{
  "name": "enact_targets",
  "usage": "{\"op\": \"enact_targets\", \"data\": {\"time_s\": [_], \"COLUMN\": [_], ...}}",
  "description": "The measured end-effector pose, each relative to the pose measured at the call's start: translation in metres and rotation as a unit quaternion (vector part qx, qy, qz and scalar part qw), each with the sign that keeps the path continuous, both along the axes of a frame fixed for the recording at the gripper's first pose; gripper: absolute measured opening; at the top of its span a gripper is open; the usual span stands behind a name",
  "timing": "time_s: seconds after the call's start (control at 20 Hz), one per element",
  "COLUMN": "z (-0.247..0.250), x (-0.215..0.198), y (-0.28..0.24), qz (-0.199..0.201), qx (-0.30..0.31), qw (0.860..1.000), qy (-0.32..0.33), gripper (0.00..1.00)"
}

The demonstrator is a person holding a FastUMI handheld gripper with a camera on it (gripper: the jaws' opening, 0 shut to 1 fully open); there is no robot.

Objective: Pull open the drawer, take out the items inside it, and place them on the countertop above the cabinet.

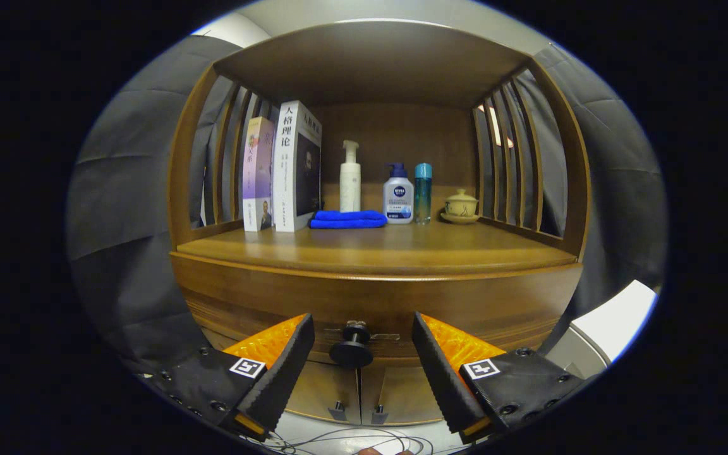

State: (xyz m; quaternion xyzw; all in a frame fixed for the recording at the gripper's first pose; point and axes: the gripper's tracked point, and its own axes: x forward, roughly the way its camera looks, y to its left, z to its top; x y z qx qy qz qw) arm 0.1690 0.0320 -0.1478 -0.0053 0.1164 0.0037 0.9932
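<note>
A wooden cabinet stands in front of me. Its drawer front (263, 300) is closed, with a round dark knob (352, 348) at its middle. My gripper (362, 322) is open, and the knob sits between the two fingers, touching neither. Above the drawer lies the wooden countertop (402, 253) under a shelf roof. What the drawer holds is hidden.
At the back of the countertop stand two books (282, 170), a folded blue cloth (348, 219), a white pump bottle (350, 177), a blue-capped lotion bottle (398, 194), a teal bottle (423, 193) and a lidded cup on a saucer (461, 206). Slatted sides flank it. Two lower doors (359, 395) sit below; cables lie on the floor.
</note>
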Motion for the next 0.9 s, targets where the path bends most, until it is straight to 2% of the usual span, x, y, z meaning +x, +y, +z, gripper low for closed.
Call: {"op": "enact_targets", "data": {"time_s": [0.5,0.9], "z": [-0.034,-0.038], "x": [0.02,0.025], "y": [0.006,0.01], "qz": [-0.008,-0.005], "qx": [-0.018,-0.02], "qw": [1.0,0.999], "qy": [0.025,0.026], "gripper": [0.96,0.43]}}
